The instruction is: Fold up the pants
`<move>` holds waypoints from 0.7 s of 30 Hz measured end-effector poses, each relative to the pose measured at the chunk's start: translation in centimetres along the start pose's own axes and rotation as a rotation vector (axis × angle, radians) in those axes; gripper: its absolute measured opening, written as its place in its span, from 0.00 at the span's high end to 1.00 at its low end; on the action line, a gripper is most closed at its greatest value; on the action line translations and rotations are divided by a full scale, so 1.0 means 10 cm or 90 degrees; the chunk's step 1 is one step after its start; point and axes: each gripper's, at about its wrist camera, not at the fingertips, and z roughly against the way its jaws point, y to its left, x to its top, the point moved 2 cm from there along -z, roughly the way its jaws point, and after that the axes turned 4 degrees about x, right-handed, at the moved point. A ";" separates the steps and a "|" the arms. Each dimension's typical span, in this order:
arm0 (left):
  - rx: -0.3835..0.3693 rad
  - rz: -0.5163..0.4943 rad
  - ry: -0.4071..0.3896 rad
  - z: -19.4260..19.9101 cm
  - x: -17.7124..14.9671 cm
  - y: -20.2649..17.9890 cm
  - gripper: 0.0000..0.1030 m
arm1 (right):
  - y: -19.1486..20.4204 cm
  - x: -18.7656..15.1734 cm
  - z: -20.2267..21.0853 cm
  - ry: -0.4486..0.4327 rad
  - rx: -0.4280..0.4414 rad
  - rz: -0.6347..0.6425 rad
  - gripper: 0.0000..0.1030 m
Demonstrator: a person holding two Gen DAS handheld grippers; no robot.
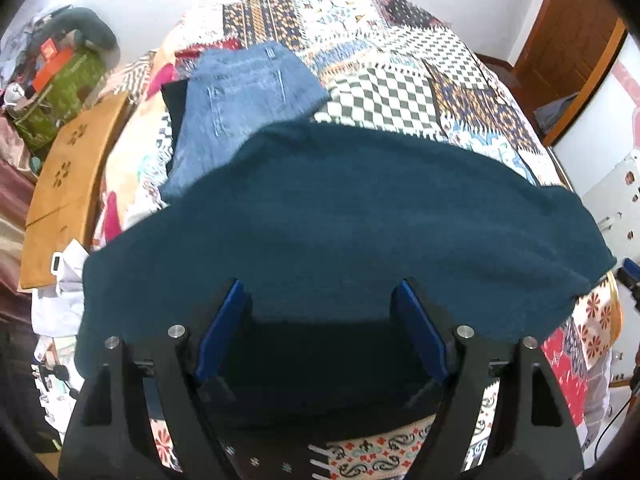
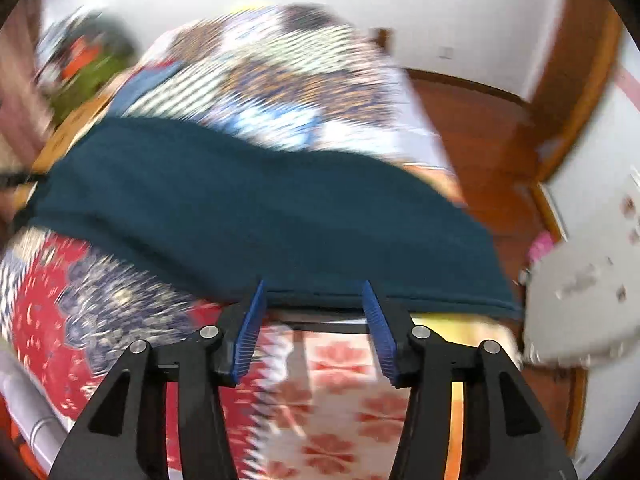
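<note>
One pair of dark teal knit pants [image 1: 352, 216] lies folded into a broad band across a patchwork quilt of checks and floral prints [image 1: 404, 92] covering the bed. Over the band's near edge, the left gripper [image 1: 320, 320] points steeply down, its blue-padded jaws spread wide with the cloth beneath them but not pinched. At the same fabric's near hem in the blurred right wrist view, the right gripper [image 2: 314, 304] stands with jaws apart, tips at the hem [image 2: 400, 300], clamping nothing. Beyond the teal pants, a folded pair of light blue denim jeans [image 1: 244, 104] rests on the quilt. A tan wooden board [image 1: 68, 184] runs along the bed's left side.
</note>
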 end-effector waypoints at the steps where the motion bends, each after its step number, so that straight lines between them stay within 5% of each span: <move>1: 0.003 0.005 -0.002 0.00 0.04 0.02 0.24 | -0.18 0.02 0.03 -0.008 -0.010 -0.033 0.49; 11: 0.023 0.021 0.035 -0.37 0.13 0.03 0.20 | -1.49 -0.18 -0.32 0.012 -0.113 -0.302 0.48; 16: 0.046 0.033 0.014 -0.41 0.09 0.02 0.09 | -1.55 -0.30 -0.50 0.031 -0.066 -0.369 0.50; 21: 0.056 0.030 0.009 -0.40 0.07 0.00 0.08 | -1.47 -0.27 -0.54 0.032 -0.026 -0.365 0.68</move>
